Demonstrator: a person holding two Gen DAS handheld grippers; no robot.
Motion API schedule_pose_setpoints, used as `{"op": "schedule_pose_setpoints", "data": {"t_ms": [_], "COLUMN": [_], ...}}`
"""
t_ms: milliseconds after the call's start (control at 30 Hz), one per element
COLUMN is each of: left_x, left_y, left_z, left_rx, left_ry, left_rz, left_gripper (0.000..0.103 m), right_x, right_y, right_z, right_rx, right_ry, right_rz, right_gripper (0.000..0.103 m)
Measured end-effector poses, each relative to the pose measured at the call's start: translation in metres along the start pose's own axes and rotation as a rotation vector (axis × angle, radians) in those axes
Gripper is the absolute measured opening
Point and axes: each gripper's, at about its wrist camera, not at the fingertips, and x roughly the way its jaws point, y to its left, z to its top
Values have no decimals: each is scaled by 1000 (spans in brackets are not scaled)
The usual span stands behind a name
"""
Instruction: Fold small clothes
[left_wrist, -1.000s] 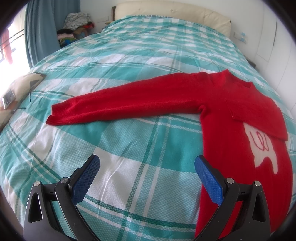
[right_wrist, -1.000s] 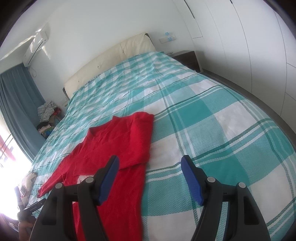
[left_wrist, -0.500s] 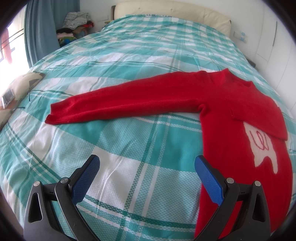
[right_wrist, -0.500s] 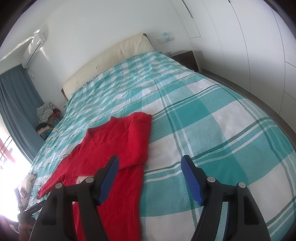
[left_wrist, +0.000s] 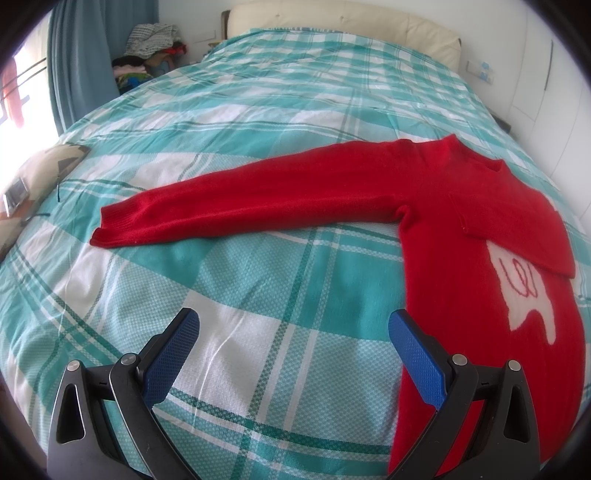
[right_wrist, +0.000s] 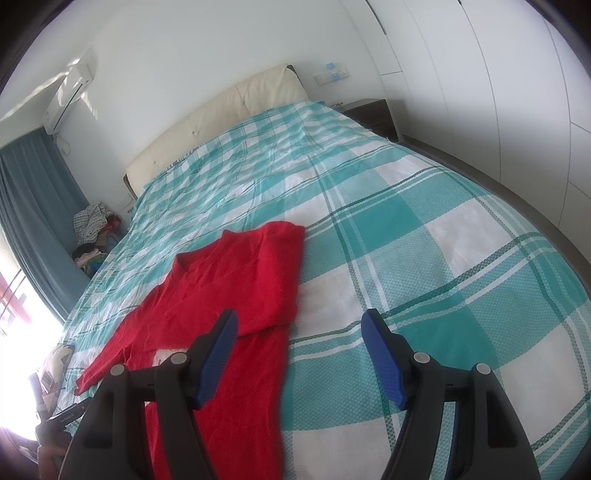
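Curtain (left_wrist: 79, 62): a blue curtain is seen at the far left, next to a bright window.

Pile of clothes (left_wrist: 149, 46): a heap of mixed clothes is seen in the corner by the curtain, past the bed.

Bed (left_wrist: 258, 122): it is covered with a green and white checked sheet. A cream headboard (left_wrist: 343, 22) is seen at the far end.

Left gripper (left_wrist: 294, 328): its two blue pads are spread wide apart. Nothing is held between them. Only the checked sheet is seen in the gap. The right pad is seen just over the edge of the sweater.

Red sweater (left_wrist: 454, 236): it is laid flat on the bed. One long sleeve (left_wrist: 251, 199) is stretched out to the left, and its cuff rests on the sheet. The other sleeve is folded over the chest. A white shape with red loops (left_wrist: 524, 291) is partly covered by the folded sleeve.

Right gripper (right_wrist: 299, 326): its blue pads are spread wide too, and nothing is held. The left pad is seen over the red sweater (right_wrist: 236, 280), and the right pad over the bare sheet.

Wardrobe (right_wrist: 498, 74): white doors are seen along the right wall, with a dark bedside table (right_wrist: 373, 112) near the headboard.
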Motion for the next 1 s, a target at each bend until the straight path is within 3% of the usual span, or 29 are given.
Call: {"op": "schedule_pose_setpoints", "data": {"t_ms": [267, 400, 567, 767, 833, 933, 1000], "left_x": [0, -2, -21, 6, 19, 46, 67], "left_y": [0, 16, 89, 212, 230, 231, 226], "left_z": [0, 3, 21, 44, 49, 56, 58], "left_rx": [-3, -55, -203, -541, -565, -496, -463], "left_ry": [3, 9, -60, -15, -2, 51, 112], "left_rz": [-5, -58, -33, -106, -106, -78, -67], "left_gripper": [103, 103, 103, 101, 101, 100, 94], "right_x": [0, 0, -2, -1, -1, 1, 2], "right_y": [0, 1, 2, 2, 2, 4, 5], "right_z": [-1, -1, 0, 1, 0, -1, -2], "right_rx": [0, 1, 3, 14, 14, 11, 5], "right_ry": [0, 4, 0, 18, 27, 37, 46], "right_rz": [-1, -4, 6, 20, 26, 30, 25], "right_gripper": [69, 69, 69, 69, 69, 69, 69]}}
